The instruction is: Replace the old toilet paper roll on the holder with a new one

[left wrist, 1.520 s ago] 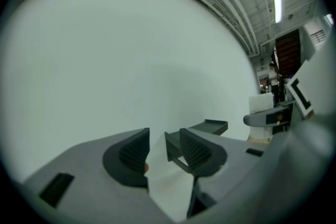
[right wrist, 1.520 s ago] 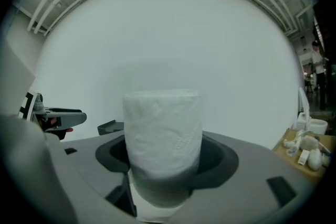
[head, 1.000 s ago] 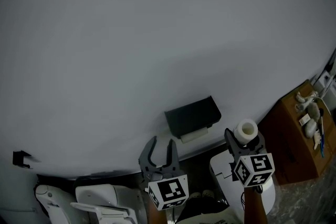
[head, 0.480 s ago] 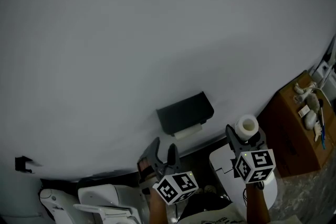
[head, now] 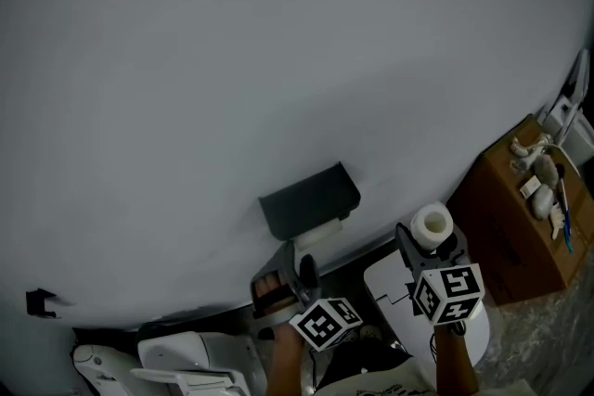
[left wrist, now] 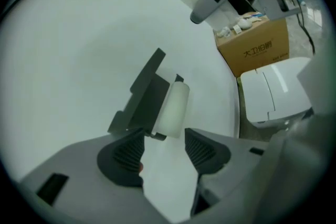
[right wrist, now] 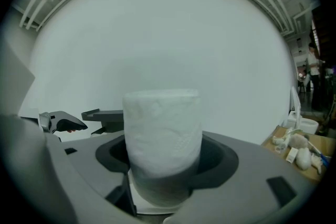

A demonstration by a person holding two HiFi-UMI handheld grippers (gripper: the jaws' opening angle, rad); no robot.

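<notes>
A black wall holder point(head: 309, 199) carries the old, thin white roll point(head: 321, 232) under its lid. My left gripper point(head: 292, 272) hangs just below it, rolled onto its side. Its jaws have just been opening and stand open with nothing between them. In the left gripper view the holder point(left wrist: 146, 93) and old roll point(left wrist: 174, 108) lie just beyond the pads point(left wrist: 126, 157). My right gripper point(head: 433, 246) is shut on a new, full white roll point(head: 432, 224), held upright to the right of the holder. That roll point(right wrist: 163, 136) fills the right gripper view.
A white toilet point(head: 186, 355) stands at the lower left. A white lidded bin point(head: 388, 278) sits under my right gripper. A cardboard box point(head: 515, 223) with small items on top stands at the right. The grey wall fills the rest.
My left gripper has sunk and rolled to one side below the holder, and its jaws stand wider. My right gripper with the new roll has shifted only slightly.
</notes>
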